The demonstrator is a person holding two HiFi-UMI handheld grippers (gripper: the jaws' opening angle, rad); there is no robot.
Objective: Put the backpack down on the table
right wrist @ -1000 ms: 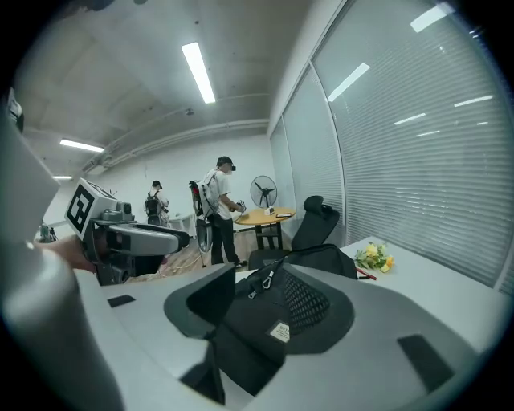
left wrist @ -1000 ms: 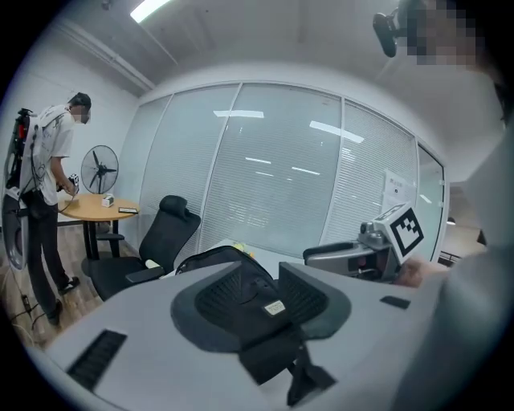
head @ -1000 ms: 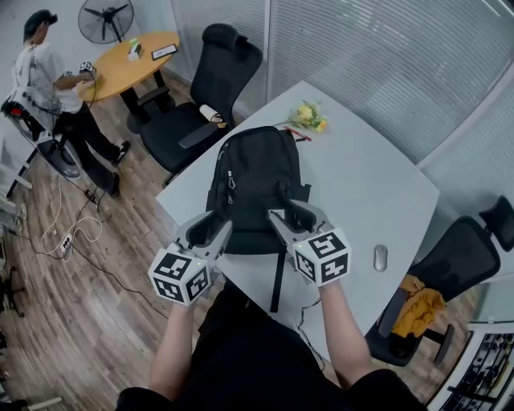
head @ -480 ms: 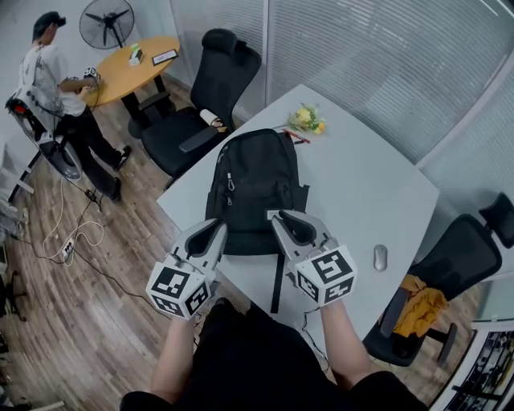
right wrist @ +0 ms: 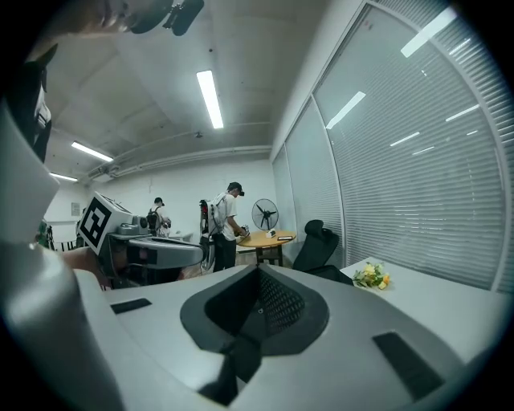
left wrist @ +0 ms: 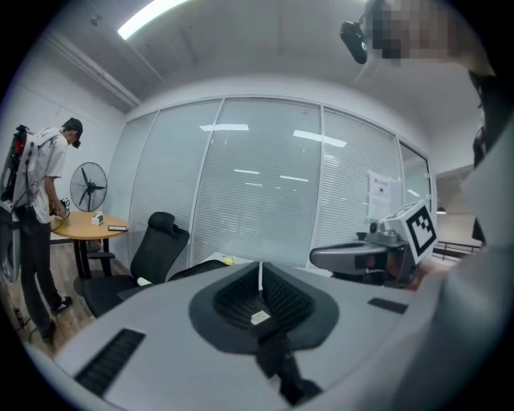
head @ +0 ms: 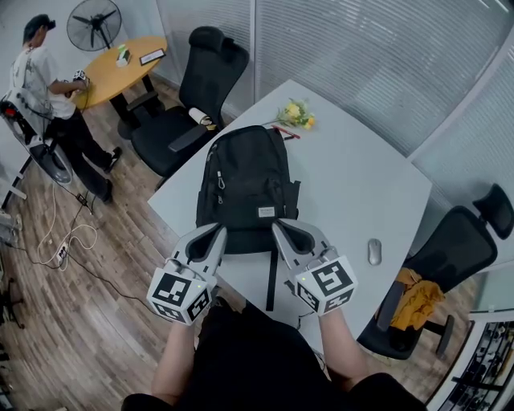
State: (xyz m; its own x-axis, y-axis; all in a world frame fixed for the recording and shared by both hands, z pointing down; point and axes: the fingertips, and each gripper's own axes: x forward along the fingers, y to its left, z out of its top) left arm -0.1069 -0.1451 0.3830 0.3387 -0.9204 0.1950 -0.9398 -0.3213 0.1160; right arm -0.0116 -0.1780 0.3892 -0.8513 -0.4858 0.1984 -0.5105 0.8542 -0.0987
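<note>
Your fingers [head: 213,241] have just pressed together empty on left gripper [head: 220,231] and right gripper [head: 277,228]; beyond them the backpack [head: 249,181] is soft (likely weighty): grab its straps [head: 271,277].

Office, meeting-room corner. White tabletop [head: 361,181] carrying a computer mouse [head: 374,251]. Black high-back swivel chair [head: 210,72] at its far side, and a second chair [head: 459,255] of the same type at the right. Walls are glass partitions with slatted blinds [head: 361,56] shut behind them. Wood-look floor [head: 48,337]. Round wooden table [head: 120,68] in the far corner with a pedestal fan [head: 94,24] behind it and a person [head: 40,80] standing at it. Strip lights [right wrist: 210,98] on the ceiling.
</note>
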